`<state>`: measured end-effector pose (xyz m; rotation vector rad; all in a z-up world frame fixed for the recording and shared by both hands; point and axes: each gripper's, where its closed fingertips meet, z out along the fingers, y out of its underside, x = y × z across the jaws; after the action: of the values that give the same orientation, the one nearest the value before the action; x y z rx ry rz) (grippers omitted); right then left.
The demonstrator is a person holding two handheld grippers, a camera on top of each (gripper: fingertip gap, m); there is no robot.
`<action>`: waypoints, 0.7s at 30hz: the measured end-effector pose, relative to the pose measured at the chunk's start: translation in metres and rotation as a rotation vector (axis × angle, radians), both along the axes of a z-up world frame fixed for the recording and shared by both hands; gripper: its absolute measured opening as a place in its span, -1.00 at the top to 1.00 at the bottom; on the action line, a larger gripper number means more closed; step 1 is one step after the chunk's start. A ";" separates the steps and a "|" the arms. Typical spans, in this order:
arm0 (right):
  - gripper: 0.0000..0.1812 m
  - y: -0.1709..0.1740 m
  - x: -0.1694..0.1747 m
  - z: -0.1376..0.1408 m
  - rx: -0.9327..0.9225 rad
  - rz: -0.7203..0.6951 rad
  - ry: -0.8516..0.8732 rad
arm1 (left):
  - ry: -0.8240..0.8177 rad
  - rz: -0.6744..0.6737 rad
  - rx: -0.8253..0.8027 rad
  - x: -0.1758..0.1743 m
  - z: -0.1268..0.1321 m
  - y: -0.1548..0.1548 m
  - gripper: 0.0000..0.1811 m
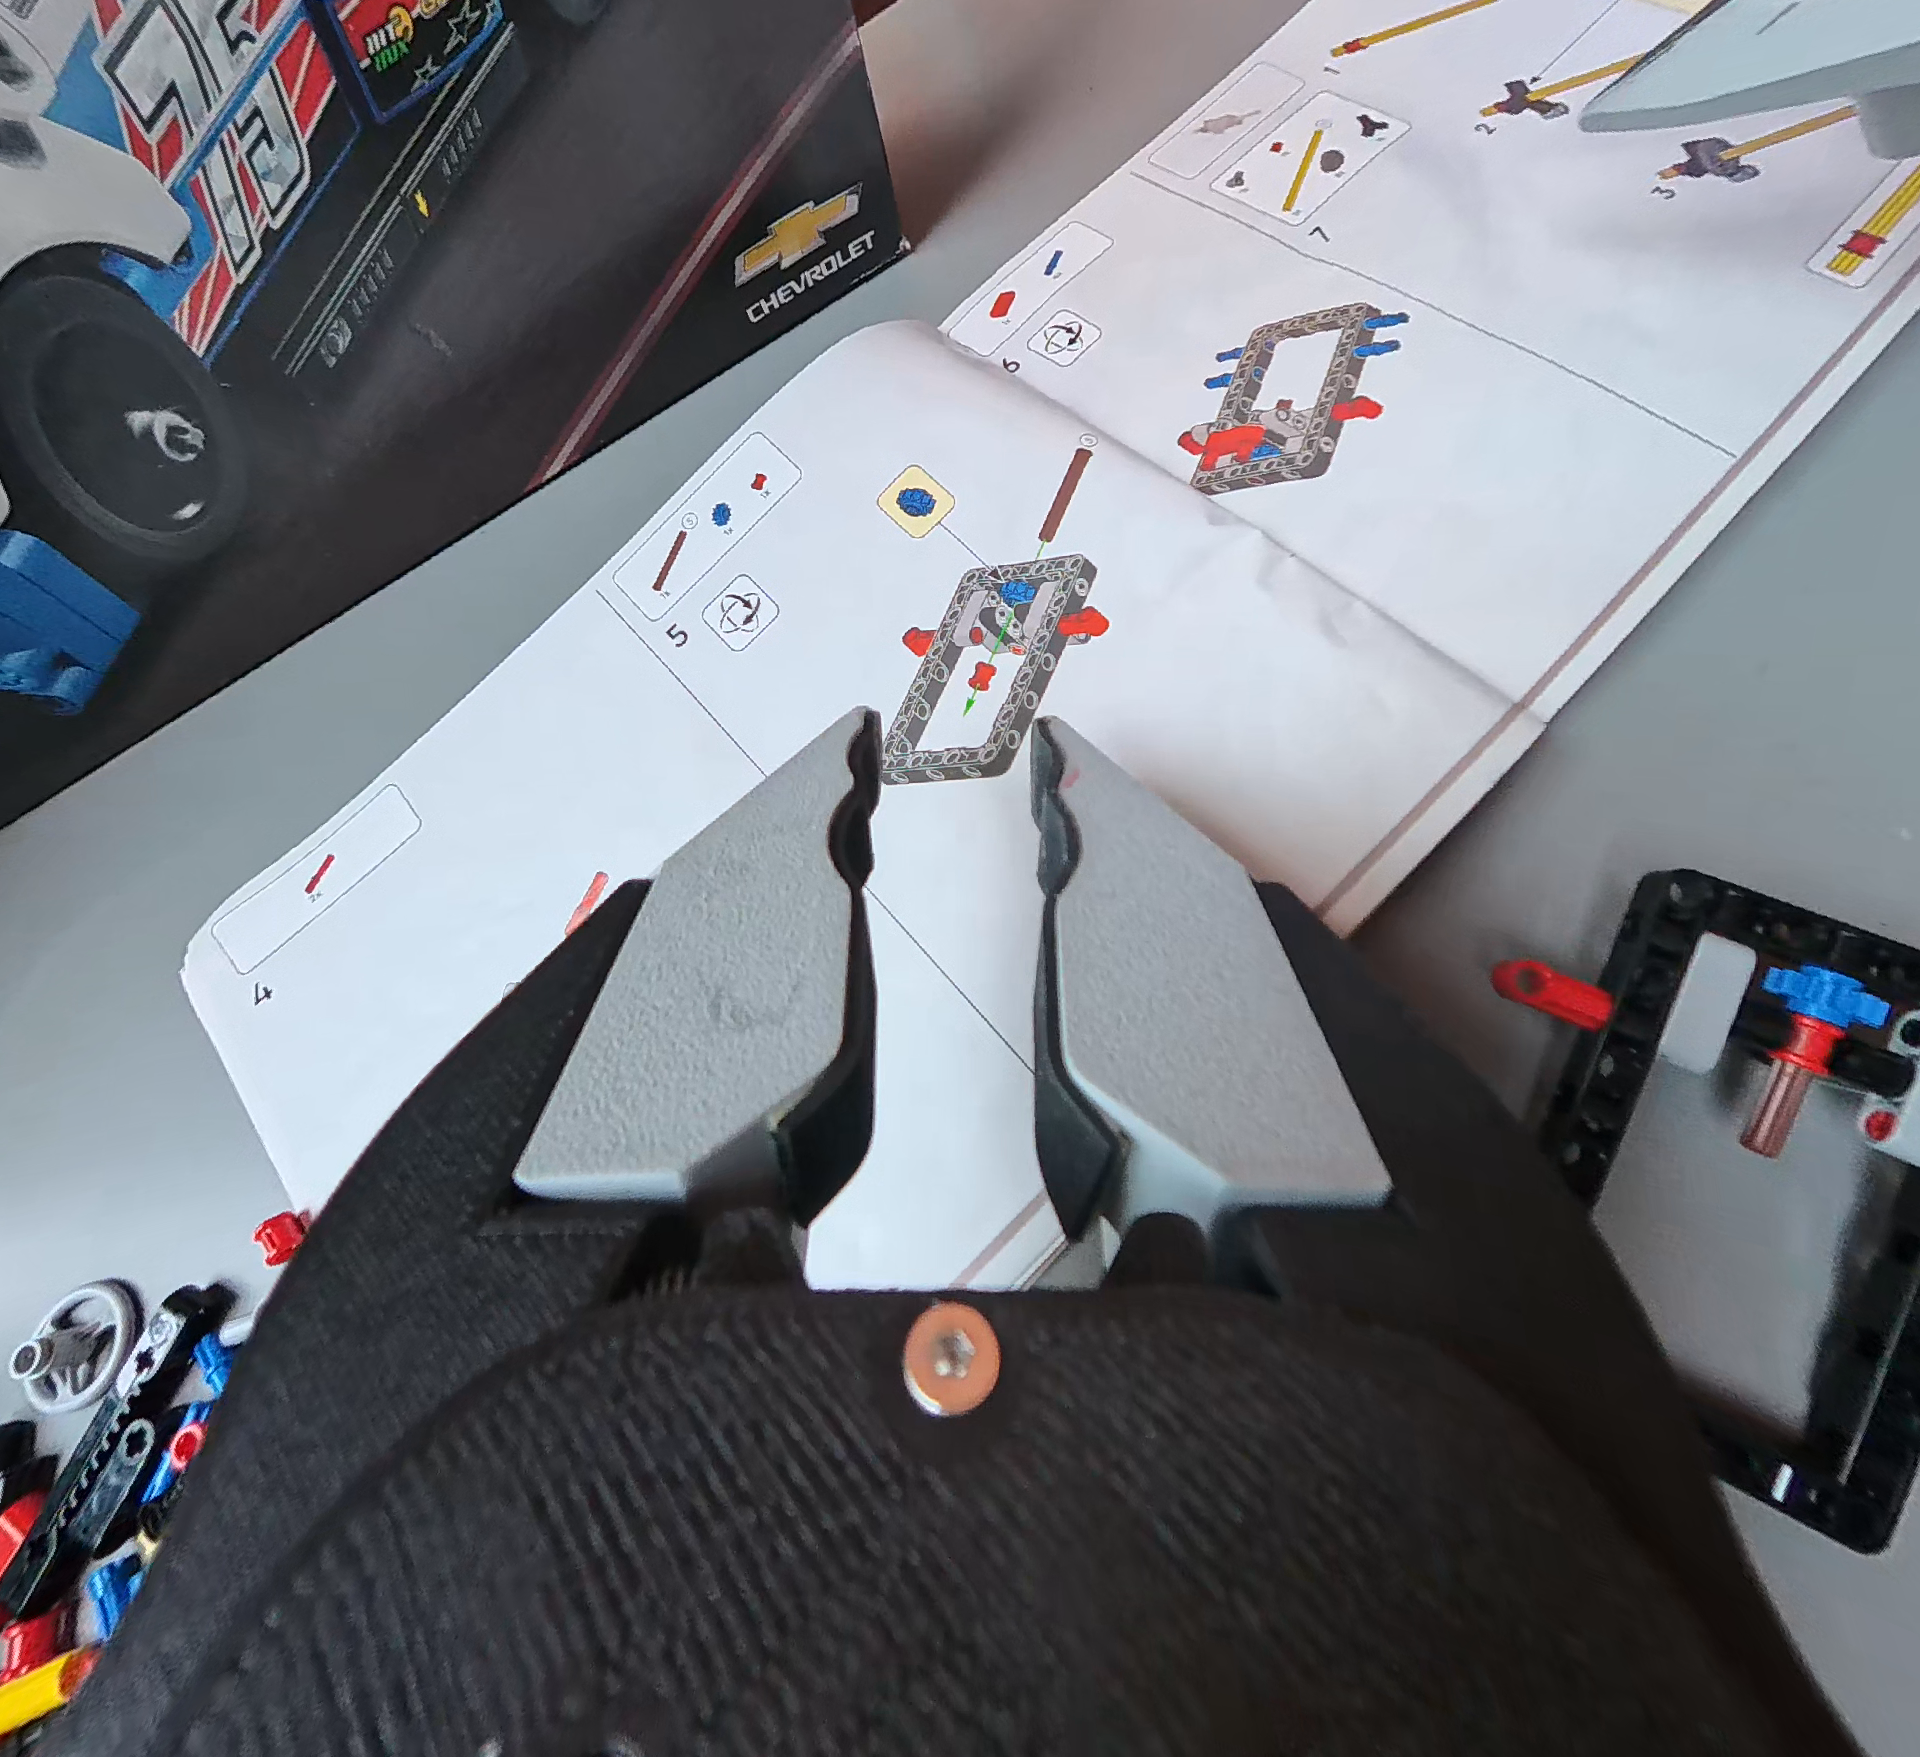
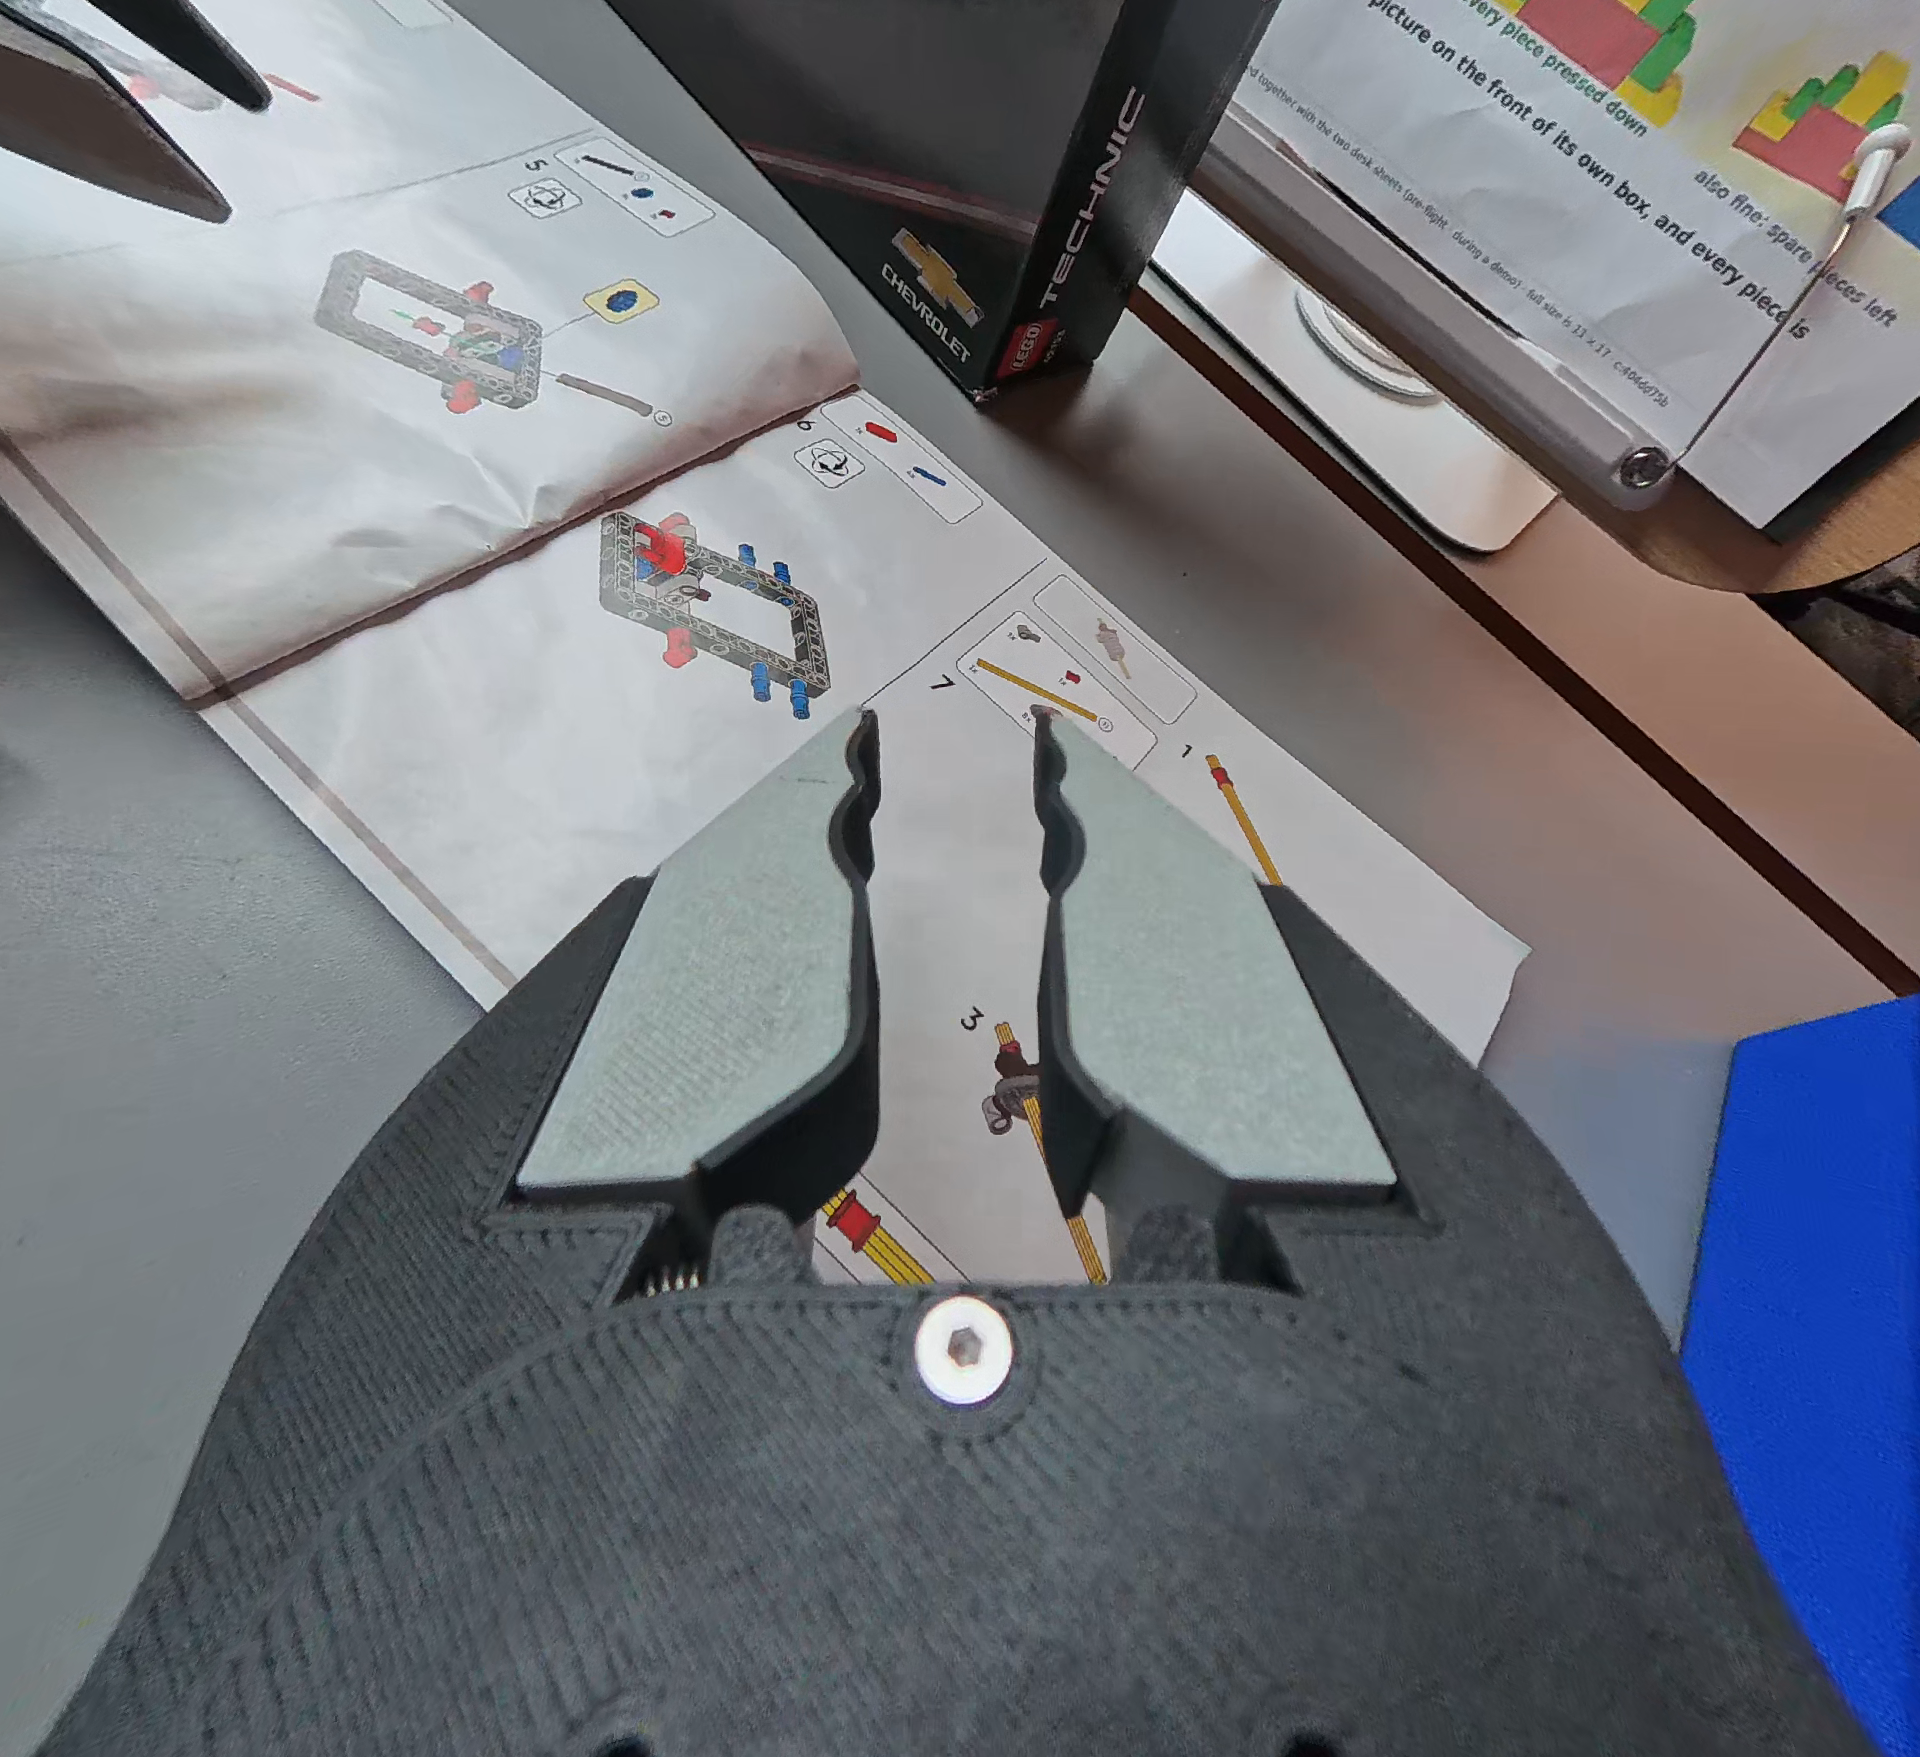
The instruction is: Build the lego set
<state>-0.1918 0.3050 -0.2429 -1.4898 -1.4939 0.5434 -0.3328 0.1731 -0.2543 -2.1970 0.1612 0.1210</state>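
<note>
- Your left gripper (image 1: 956, 741) — jaws apart, holding nothing — hovers over the open instruction booklet (image 1: 1195, 585).
- Your right gripper (image 2: 956, 741): likewise parted, empty.
- Set box (image 1: 436, 149) stands closed; contents unseen.
- Black frame (image 1: 1621, 1084) lies beside the booklet.

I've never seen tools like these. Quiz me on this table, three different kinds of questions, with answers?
1. True or false: the left gripper holds a brick.
2. What lies under both grippers? A) booklet B) tray C) cloth
3. Which side of the left gripper is the black frame on?

Key
1. False; its jaws stand open and empty, like the right gripper.
2. A.
3. Its right; the loose parts are on its left.
</note>
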 end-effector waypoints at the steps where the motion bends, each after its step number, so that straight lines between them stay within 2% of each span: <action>1: 0.70 0.000 0.000 0.000 -0.002 -0.001 -0.001 | 0.004 0.001 0.002 0.000 0.001 0.000 0.71; 10: 0.70 0.001 0.002 0.004 -0.008 -0.015 0.013 | 0.029 0.016 0.005 -0.004 0.002 -0.002 0.71; 15: 0.81 0.004 0.004 0.007 0.031 -0.031 0.018 | 0.034 0.033 -0.003 -0.008 0.002 -0.003 0.72; 21: 0.85 0.001 0.003 0.000 -0.001 -0.014 0.008 | 0.089 0.024 0.030 -0.010 0.009 -0.004 0.90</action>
<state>-0.1888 0.3060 -0.2424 -1.4967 -1.4767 0.5414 -0.3423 0.1692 -0.2458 -2.1656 0.1819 0.2335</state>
